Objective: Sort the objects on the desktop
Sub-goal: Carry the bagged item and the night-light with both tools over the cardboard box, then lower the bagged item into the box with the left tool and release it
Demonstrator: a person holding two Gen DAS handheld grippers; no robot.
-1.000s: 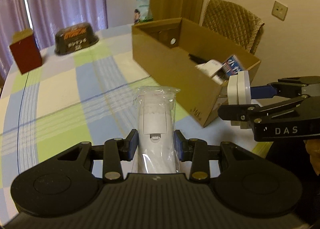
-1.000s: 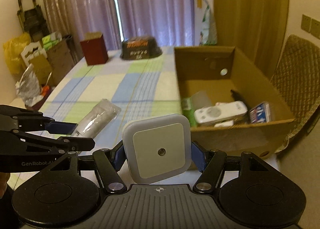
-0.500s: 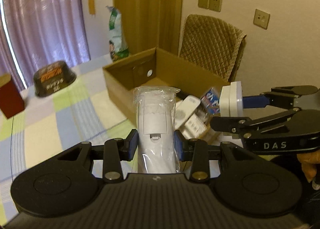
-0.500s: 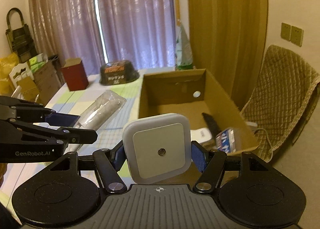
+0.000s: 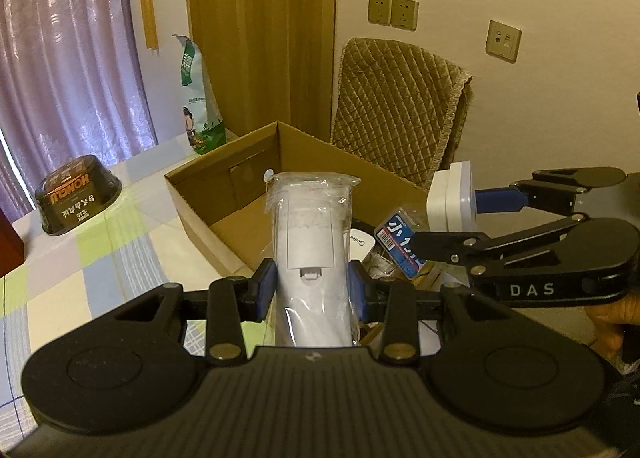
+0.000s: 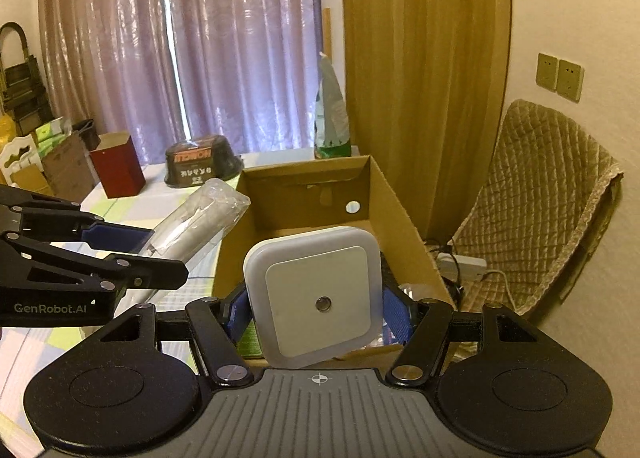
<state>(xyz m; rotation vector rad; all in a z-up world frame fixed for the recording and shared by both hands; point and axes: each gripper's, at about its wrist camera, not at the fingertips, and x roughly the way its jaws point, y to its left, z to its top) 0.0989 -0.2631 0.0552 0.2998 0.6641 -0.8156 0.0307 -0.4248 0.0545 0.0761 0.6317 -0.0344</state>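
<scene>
Two loads hang over the cardboard box at once, so the releases want staggering.

From the left wrist camera, the left gripper has its jaws clamped on a white remote control sealed in a clear plastic bag, held lengthwise and pointing over the near wall of the cardboard box. Inside lie a blue-labelled packet and other white items, partly hidden. The right gripper enters from the right, gripping a white square night light above the box's near corner.

From the right wrist camera, the jaws pinch the night light by its side edges, tilted, above the box floor. The bagged remote control crosses at the left, near the box's left wall.

My advice: lower each item well inside before opening, aim the remote control at the bare floor towards the far wall, and keep the grippers apart on the checked worktop side.
</scene>
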